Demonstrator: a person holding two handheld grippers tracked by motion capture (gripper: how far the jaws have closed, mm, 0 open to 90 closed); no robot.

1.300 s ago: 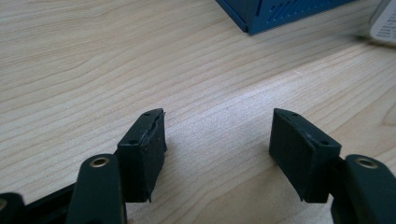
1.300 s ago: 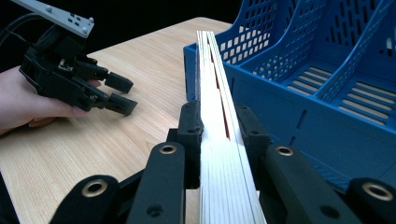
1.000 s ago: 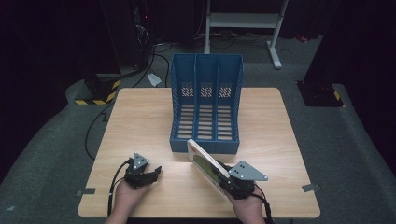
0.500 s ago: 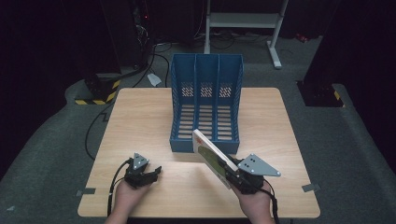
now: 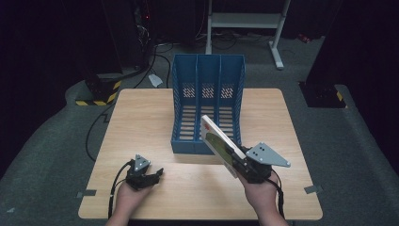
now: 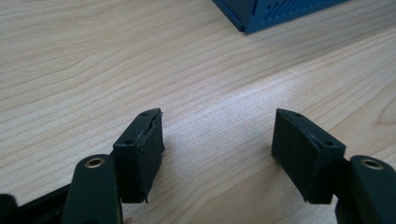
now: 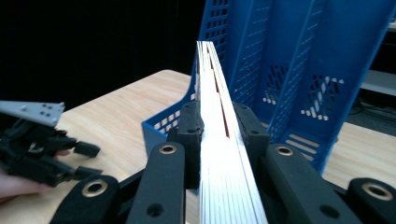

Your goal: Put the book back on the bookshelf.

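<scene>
Between the jaws of the right gripper [image 7: 218,140] a thin, stiff book [image 5: 220,143] is clamped at its lower edge, judged light, while the left gripper [image 6: 218,154] is held open.

— How's the light?
— Overhead, on the table [image 5: 141,117] alone — everything from nine round to three o'clock sinks into black. The high view is soft and grainy.
— Up close?
— Wood grain sharp; the book [image 7: 219,154] edge glares white, near jaws blurred.
</scene>
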